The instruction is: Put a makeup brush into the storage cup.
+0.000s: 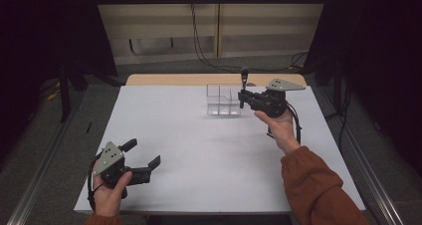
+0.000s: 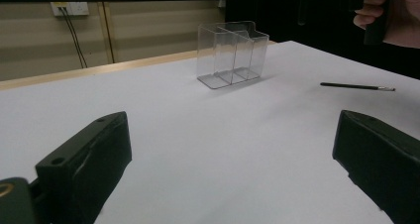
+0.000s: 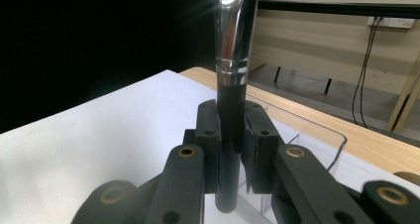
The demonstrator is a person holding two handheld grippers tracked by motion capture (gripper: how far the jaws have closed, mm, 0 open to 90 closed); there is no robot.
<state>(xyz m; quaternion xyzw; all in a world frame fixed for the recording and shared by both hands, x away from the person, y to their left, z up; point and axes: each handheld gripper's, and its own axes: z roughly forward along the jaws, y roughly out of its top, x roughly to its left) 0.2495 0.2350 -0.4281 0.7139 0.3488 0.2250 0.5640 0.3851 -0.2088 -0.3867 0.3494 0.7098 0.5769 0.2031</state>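
Note:
A makeup brush [image 1: 244,76] with a black handle and silver ferrule [image 3: 232,45] stands upright, and my right gripper [image 1: 242,97] is shut on its handle. It hangs just above the right end of a clear plastic organiser [image 1: 223,101] with several compartments, at the table's far middle. In the right gripper view the pads [image 3: 208,135] press the handle from both sides, with the organiser's rim [image 3: 317,130] below. My left gripper [image 1: 144,154] rests near the front left corner, open, with nothing between its jaws. From there the organiser [image 2: 230,53] stands ahead.
A thin black stick-like brush [image 2: 356,87] lies flat on the white table [image 1: 199,150], right of the organiser in the left gripper view. A wooden strip [image 1: 164,79] borders the far edge. Cables hang on the wall behind.

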